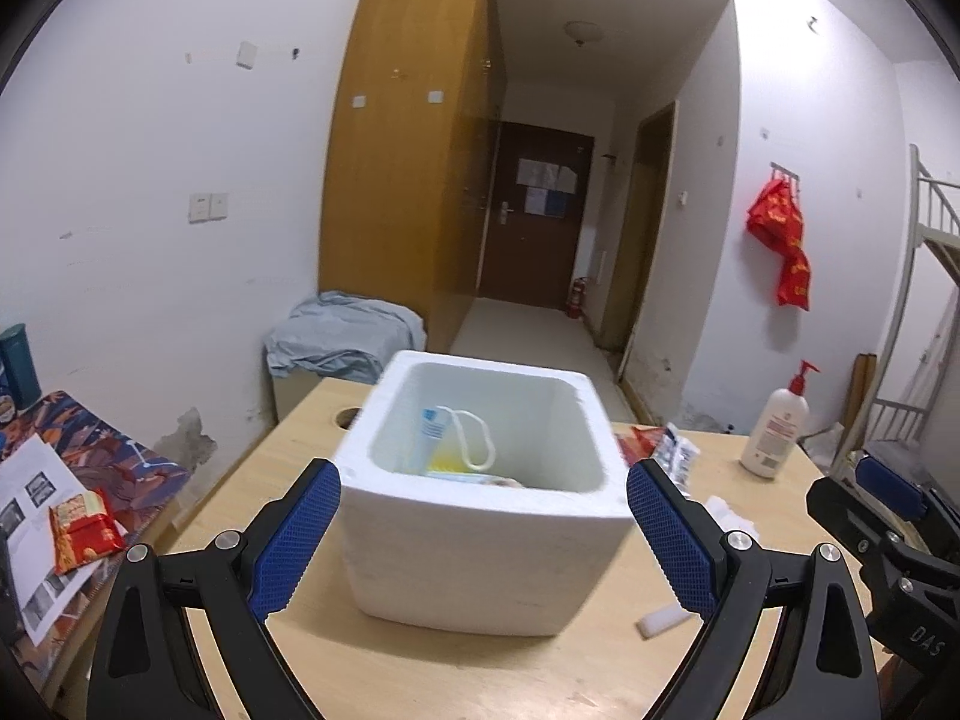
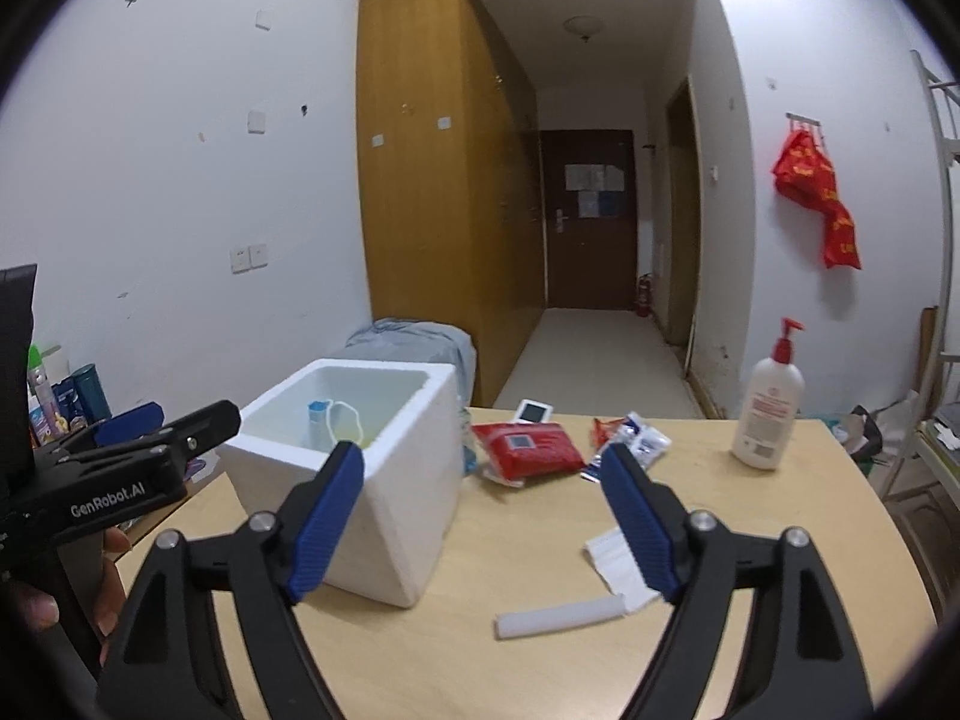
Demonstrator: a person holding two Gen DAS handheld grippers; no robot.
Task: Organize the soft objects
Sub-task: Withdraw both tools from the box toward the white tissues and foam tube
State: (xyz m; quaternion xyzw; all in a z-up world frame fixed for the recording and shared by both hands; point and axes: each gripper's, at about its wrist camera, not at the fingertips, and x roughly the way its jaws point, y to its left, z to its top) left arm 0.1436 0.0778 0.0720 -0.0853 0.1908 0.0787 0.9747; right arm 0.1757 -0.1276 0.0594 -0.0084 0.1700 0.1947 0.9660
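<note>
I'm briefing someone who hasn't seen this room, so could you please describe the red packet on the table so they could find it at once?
Start at the white foam box on the wooden table. Just right of it lies the red packet, flat on the tabletop. It is the largest red item there, with a small square label on top, unlike the crumpled red-and-white wrappers further right.

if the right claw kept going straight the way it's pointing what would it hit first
Most likely the flat red plastic packet lying on the wooden table, right of the white foam box. The open right claw points slightly downward, so depth is uncertain.
</note>
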